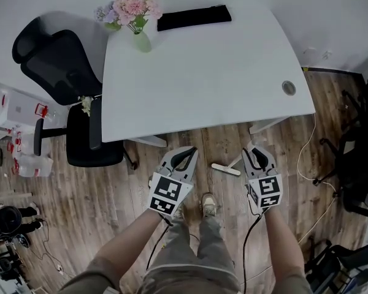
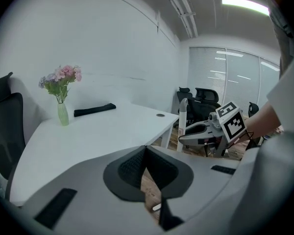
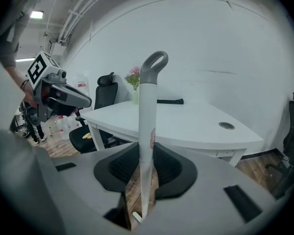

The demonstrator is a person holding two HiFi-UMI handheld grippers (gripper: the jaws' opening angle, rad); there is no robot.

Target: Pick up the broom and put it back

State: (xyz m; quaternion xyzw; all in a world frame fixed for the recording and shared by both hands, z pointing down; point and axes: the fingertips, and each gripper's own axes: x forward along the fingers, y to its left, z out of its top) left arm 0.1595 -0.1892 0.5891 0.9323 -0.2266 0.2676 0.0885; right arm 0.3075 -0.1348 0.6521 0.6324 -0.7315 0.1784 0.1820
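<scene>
Right gripper view, right gripper (image 3: 145, 155) clamped on upright white broom (image 3: 147, 102)

Broom handle (image 3: 147, 126): white, grey loop on top, small red mark. Table (image 1: 233, 72) white, strip (image 1: 193, 17) black. Flowers (image 1: 130, 6) pink and lilac; vase (image 1: 141, 41) pale green. Floor (image 1: 98, 195) brown-grey woodgrain. My left gripper (image 1: 185, 155) and right gripper (image 1: 257, 155): black-and-white square markers.

broom (image 3: 148, 112) | white handle, grey loop top | upright

White desk (image 1: 221, 72), flower vase (image 1: 141, 41) and black pad (image 1: 194, 17) on it
</scene>
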